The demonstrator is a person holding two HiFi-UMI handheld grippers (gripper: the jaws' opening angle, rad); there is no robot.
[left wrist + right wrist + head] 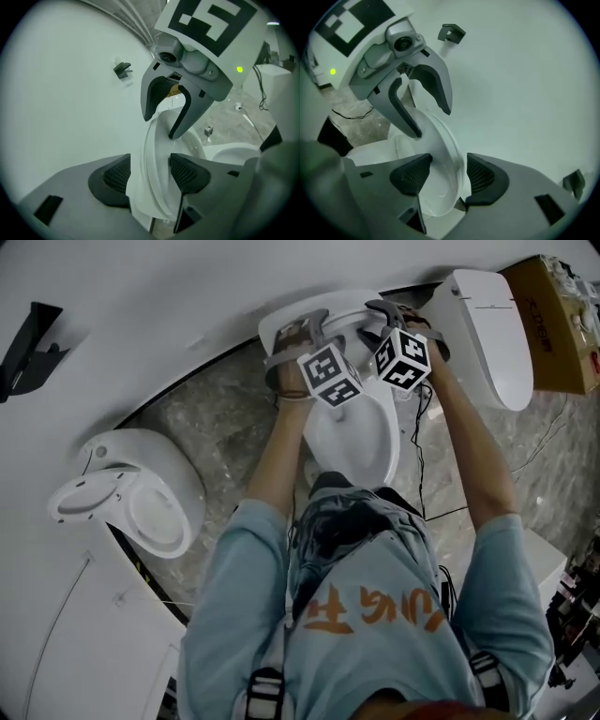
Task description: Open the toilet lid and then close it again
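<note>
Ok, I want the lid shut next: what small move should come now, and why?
Probably close the left gripper and right gripper onto the lid: it stands upright between both pairs of jaws, which look slack around it, so it needs gripping before lowering.

1. The grey marbled floor [211, 423] lay beneath me.
2. 3 white toilets stood on it: the middle toilet [352, 432] right before me, the left toilet [141, 498] at the floor's white edge, and the right toilet [487, 329].
3. A cardboard box [553, 324] sat just beside the right toilet.
4. A thin black cable [445, 514] trailed across the floor.
</note>
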